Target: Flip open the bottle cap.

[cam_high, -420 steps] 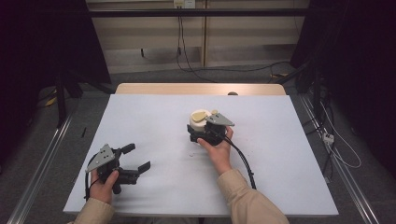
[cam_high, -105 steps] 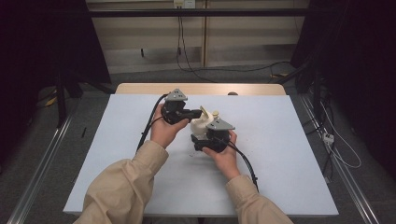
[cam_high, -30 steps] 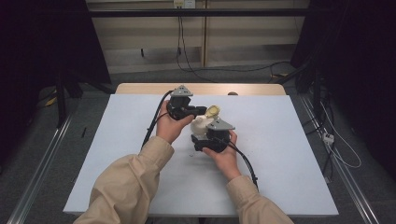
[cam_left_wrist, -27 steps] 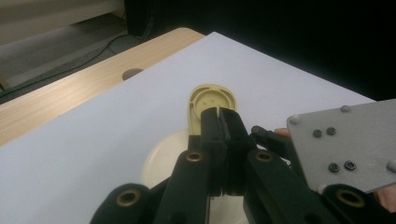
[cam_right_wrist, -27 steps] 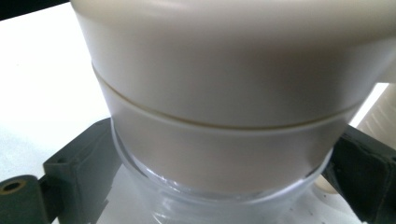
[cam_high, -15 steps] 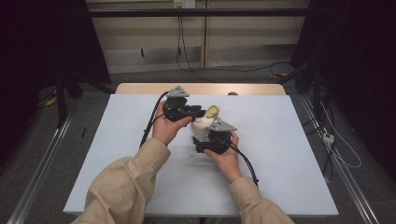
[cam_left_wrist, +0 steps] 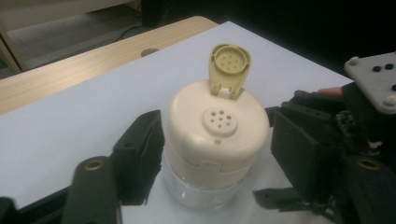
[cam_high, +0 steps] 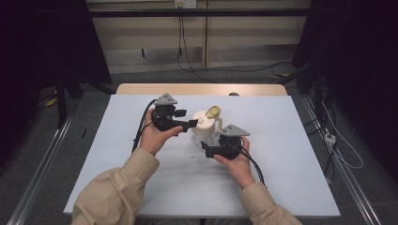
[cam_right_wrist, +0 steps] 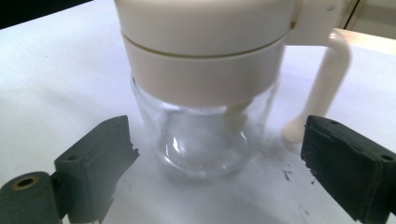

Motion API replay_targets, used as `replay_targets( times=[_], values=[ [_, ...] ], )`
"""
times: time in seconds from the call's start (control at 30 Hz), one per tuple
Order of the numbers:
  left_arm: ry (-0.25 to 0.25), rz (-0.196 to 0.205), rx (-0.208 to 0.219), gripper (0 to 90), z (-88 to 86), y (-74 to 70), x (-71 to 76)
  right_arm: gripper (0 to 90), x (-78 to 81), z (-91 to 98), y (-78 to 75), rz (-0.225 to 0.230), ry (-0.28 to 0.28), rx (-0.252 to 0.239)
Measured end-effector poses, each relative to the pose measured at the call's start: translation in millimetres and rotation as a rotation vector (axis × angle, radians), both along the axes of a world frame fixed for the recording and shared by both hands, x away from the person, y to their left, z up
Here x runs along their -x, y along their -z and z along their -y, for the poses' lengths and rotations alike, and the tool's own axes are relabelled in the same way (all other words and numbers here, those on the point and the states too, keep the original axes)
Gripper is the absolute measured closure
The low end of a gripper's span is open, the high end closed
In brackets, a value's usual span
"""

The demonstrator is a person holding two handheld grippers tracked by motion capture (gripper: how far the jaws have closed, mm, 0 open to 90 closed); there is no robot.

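shaker jar (cam_high: 205, 127) upright mid-table (cam_high: 291, 154), flip cap up. left gripper (cam_left_wrist: 210, 154) jaws just been opening, straddling lid – pads clear of it. right gripper (cam_right_wrist: 219, 168) agape, glass base dead ahead between jaws – nearer, untouched.

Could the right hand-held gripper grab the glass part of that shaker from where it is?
Probably yes. The right hand-held gripper stands open with the shaker's glass jar straight ahead between its jaws, nothing between; only the shaker's cream handle stands close to one jaw.

dim room, pale wall panels (cam_high: 150, 42), grey floor (cam_high: 42, 140), white-topped table (cam_high: 291, 164)
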State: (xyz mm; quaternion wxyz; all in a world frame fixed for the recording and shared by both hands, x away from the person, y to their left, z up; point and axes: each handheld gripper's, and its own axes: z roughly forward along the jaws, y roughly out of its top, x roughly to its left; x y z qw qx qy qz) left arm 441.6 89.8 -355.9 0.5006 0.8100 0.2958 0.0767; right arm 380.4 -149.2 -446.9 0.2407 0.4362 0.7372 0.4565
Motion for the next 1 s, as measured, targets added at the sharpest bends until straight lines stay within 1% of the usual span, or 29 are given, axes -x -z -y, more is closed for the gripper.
replay_targets(
  times=[0.03, 0.1, 0.17, 0.27, 0.37, 0.4, 0.47, 0.57, 0.6, 0.63, 0.7, 0.73, 0.83, 0.9, 0.97, 1.0],
  values=[
    [-0.001, 0.004, -0.001, 30.0, -2.8, 1.8, 0.9, 8.6, 2.4, 2.7, -1.1, 0.006, -0.006, -0.006],
    [-0.008, -0.002, -0.003, 26.6, -8.2, 5.4, 3.2, 8.4, 7.3, 8.0, -4.0, 0.004, -0.011, -0.024],
    [-0.011, -0.007, 0.002, 24.2, -12.8, 9.5, 5.3, 8.4, 12.1, 13.1, -6.7, 0.013, -0.016, -0.027],
    [-0.015, -0.013, -0.008, 21.8, -18.2, 15.6, 8.8, 7.9, 17.4, 21.0, -8.6, 0.002, -0.023, -0.033],
    [-0.017, -0.007, -0.028, 18.5, -23.4, 19.8, 12.1, 7.5, 22.0, 28.9, -9.0, 0.007, -0.025, -0.007],
    [-0.019, -0.010, -0.021, 18.3, -25.2, 21.0, 13.8, 7.8, 23.7, 31.6, -8.7, 0.009, -0.026, -0.009],
    [-0.020, -0.009, -0.023, 17.4, -29.3, 23.0, 16.6, 7.9, 27.8, 36.6, -8.8, 0.007, -0.021, -0.026],
    [-0.021, -0.004, -0.028, 16.3, -36.1, 26.8, 21.8, 7.7, 32.4, 43.2, -8.5, 0.007, -0.021, -0.021],
    [-0.021, 0.004, -0.037, 15.8, -39.1, 28.2, 23.1, 7.5, 33.5, 45.0, -8.7, 0.007, -0.022, -0.020],
    [-0.023, -0.006, -0.031, 15.1, -41.3, 30.0, 25.3, 7.6, 35.0, 46.7, -9.1, 0.007, -0.021, -0.022],
    [-0.030, -0.006, -0.031, 13.8, -47.5, 34.0, 28.8, 7.5, 38.0, 49.6, -9.5, 0.007, -0.022, -0.023],
    [-0.031, -0.013, -0.028, 13.8, -50.2, 35.8, 30.5, 7.3, 39.3, 50.8, -9.6, 0.008, -0.023, -0.020],
    [-0.039, -0.006, -0.043, 12.8, -59.1, 39.8, 33.9, 7.1, 43.2, 55.0, -10.3, 0.009, -0.024, -0.016],
    [-0.044, -0.013, -0.031, 12.8, -63.5, 43.2, 36.4, 7.1, 45.3, 58.8, -10.1, 0.009, -0.024, -0.019],
    [-0.046, -0.014, -0.042, 12.6, -68.0, 45.3, 39.1, 7.3, 47.4, 63.0, -10.0, 0.006, -0.021, -0.018],
    [-0.049, -0.013, -0.039, 12.3, -70.1, 46.6, 40.5, 7.5, 48.6, 65.1, -10.0, 0.007, -0.018, -0.025]
  ],
)
